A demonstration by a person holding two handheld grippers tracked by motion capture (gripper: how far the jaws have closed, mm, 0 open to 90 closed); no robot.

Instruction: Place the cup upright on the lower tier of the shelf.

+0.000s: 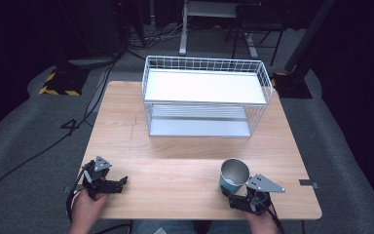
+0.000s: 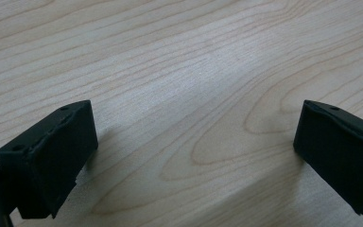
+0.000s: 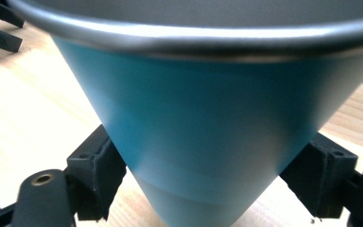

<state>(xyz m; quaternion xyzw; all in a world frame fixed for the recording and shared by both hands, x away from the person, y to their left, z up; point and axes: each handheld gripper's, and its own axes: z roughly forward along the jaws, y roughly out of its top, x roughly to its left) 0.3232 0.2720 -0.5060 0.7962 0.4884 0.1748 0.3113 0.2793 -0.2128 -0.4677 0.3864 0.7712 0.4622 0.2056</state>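
A blue cup [image 1: 233,176] with a silver rim stood upright near the front edge of the wooden table [image 1: 175,161], at about five o'clock from the table's middle. The right gripper [image 1: 227,192] sat just behind it at the six o'clock side, its jaws on either side of the cup's lower wall. In the right gripper view the cup [image 3: 208,142] ran between the two black pads [image 3: 99,175], which pressed against its narrowing base, so the gripper was clamped on the cup.

The left gripper [image 1: 121,182] lay low over the table at about seven o'clock, well apart from the cup, held by a hand [image 1: 85,208]. In the left gripper view its jaws stood wide apart over bare wood [image 2: 184,94].

A white wire rack [image 1: 205,95] with two shelves stood at twelve o'clock, toward the far edge.
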